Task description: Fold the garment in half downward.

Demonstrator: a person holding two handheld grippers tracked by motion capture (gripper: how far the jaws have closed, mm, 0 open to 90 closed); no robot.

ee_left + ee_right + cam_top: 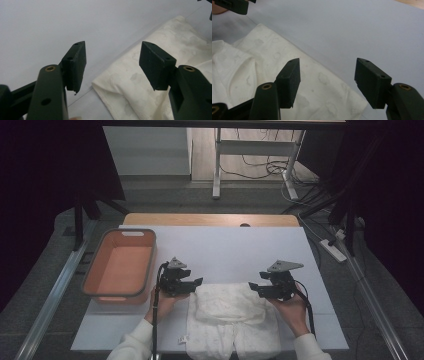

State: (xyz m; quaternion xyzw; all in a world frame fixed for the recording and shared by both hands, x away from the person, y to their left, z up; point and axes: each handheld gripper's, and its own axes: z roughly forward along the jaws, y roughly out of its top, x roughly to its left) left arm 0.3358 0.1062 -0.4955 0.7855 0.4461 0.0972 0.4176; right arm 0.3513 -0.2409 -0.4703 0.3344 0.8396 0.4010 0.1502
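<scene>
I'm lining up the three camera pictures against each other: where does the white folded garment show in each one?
High view: the white garment lies at bottom centre, between the left gripper and the right gripper.
Left gripper view: it fills the lower right, with one corner between the open jaws.
Right gripper view: it covers the left and lower middle.
Shared landmark: the pale sheet beneath it.

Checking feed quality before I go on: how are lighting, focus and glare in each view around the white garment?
High view: table evenly lit, surroundings dark, white garment slightly washed out, soft overall. Left gripper view: left gripper sharp, cloth print readable, background table pale and featureless. Right gripper view: right gripper sharp, garment folds clear, no glare; basket casts little shadow in the high view.
</scene>
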